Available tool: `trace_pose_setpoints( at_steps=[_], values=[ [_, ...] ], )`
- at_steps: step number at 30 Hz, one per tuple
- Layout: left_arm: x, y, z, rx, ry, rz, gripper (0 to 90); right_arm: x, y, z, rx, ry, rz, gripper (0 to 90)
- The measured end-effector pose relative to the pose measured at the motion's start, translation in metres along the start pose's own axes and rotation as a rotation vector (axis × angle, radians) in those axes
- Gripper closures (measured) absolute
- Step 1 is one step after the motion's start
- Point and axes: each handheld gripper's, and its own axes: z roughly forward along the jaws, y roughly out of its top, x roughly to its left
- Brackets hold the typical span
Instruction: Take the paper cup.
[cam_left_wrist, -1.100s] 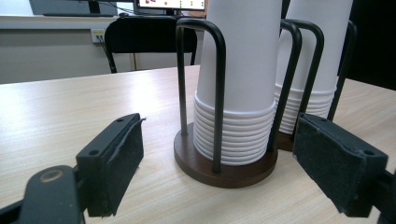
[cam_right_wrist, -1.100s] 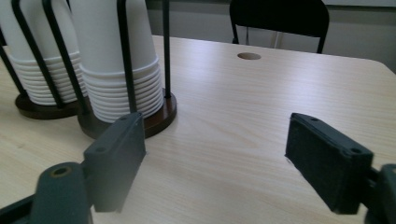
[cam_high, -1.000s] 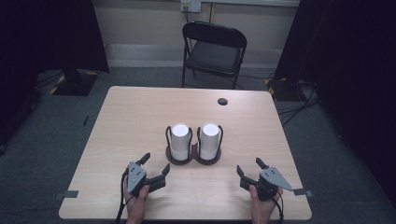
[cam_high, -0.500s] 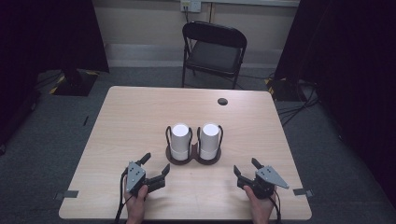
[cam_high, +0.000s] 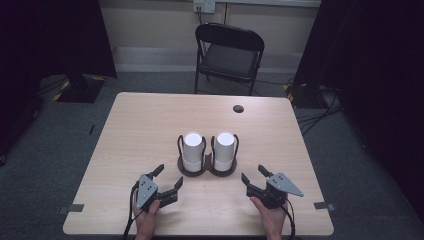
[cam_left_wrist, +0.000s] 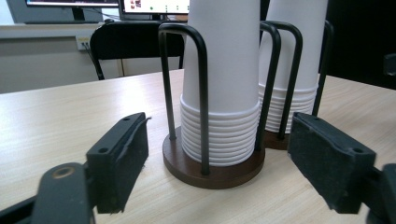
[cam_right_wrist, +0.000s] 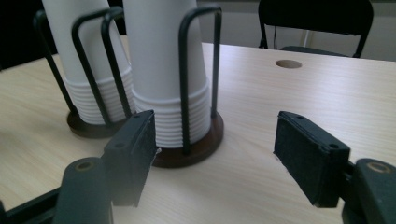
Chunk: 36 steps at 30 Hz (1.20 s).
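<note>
Cup stacks (cam_high: 208, 148) aren't budging; right gripper (cam_high: 254, 177) is creeping left, left gripper (cam_high: 168, 177) is staying put, both spread wide, holding nothing.

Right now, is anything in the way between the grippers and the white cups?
Only bare table lies before both open grippers. But black wire loops of the holder stand around each cup stack, so the left gripper and right gripper meet wire first.
</note>
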Motion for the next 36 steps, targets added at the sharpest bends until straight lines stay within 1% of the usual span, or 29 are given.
trace_pose_setpoints(
  at_steps=[2,3,5,6,7,10,11,13,14,18,20,21,22,23,25,26,27,28,30,31,36],
  values=[
    [0.0,0.0,0.001,-0.002,0.0,-0.004,20.7,0.004,0.003,0.001,-0.012,0.008,-0.005,31.7],
    [0.001,0.0,0.001,0.001,-0.001,-0.009,20.7,0.005,0.006,0.003,-0.02,0.029,0.0,31.7],
    [0.002,0.0,0.001,0.003,-0.005,-0.021,20.7,0.006,0.008,0.003,-0.024,0.037,0.003,31.8],
    [0.003,0.0,0.002,0.007,-0.006,-0.027,20.8,0.008,0.013,0.005,-0.032,0.051,-0.007,31.7],
    [0.003,0.0,0.002,0.007,-0.006,-0.027,20.8,0.008,0.013,0.005,-0.032,0.051,-0.007,31.7],
    [0.003,0.002,0.004,0.037,-0.006,-0.022,20.9,0.01,0.02,0.007,-0.043,0.063,-0.019,31.4],
    [0.002,0.002,0.005,0.044,-0.01,-0.021,20.9,0.011,0.026,0.008,-0.047,0.077,-0.026,31.4],
    [0.003,0.002,0.005,0.05,-0.024,-0.011,20.8,0.011,0.031,0.01,-0.051,0.082,-0.036,31.4],
    [0.003,0.002,0.005,0.051,-0.022,-0.014,20.8,0.011,0.031,0.01,-0.051,0.082,-0.036,31.4],
    [0.002,0.002,0.004,0.04,-0.028,-0.008,20.8,0.012,0.042,0.015,-0.059,0.1,-0.048,32.0],
    [0.003,0.002,0.003,0.035,-0.039,-0.003,20.9,0.013,0.046,0.017,-0.065,0.108,-0.055,32.1],
    [0.002,0.001,0.003,0.024,-0.037,-0.009,21.2,0.014,0.052,0.021,-0.065,0.117,-0.06,32.5],
    [0.002,0.001,0.003,0.024,-0.037,-0.009,21.5,0.014,0.052,0.021,-0.065,0.117,-0.06,32.5],
    [0.002,0.001,0.001,0.012,-0.034,-0.001,21.5,0.015,0.056,0.025,-0.071,0.129,-0.063,32.9],
    [0.002,0.0,0.0,0.0,-0.028,-0.002,21.5,0.016,0.061,0.031,-0.07,0.131,-0.073,32.9],
    [0.002,0.0,0.0,0.0,-0.028,-0.002,21.5,0.016,0.061,0.031,-0.07,0.131,-0.073,32.9],
    [0.002,0.0,0.0,-0.003,-0.023,-0.008,21.5,0.017,0.066,0.036,-0.075,0.14,-0.079,32.9],
    [0.002,0.0,0.0,-0.001,-0.021,-0.017,21.3,0.017,0.068,0.038,-0.074,0.139,-0.083,32.9],
    [0.003,0.0,0.0,0.001,-0.017,-0.018,20.9,0.018,0.07,0.041,-0.072,0.145,-0.084,32.8],
    [0.003,0.0,0.0,0.0,-0.017,-0.017,20.4,0.018,0.075,0.046,-0.074,0.149,-0.092,31.9],
    [0.002,0.0,0.0,-0.001,-0.013,-0.014,19.8,0.018,0.083,0.053,-0.075,0.158,-0.091,30.3]
  ],
)
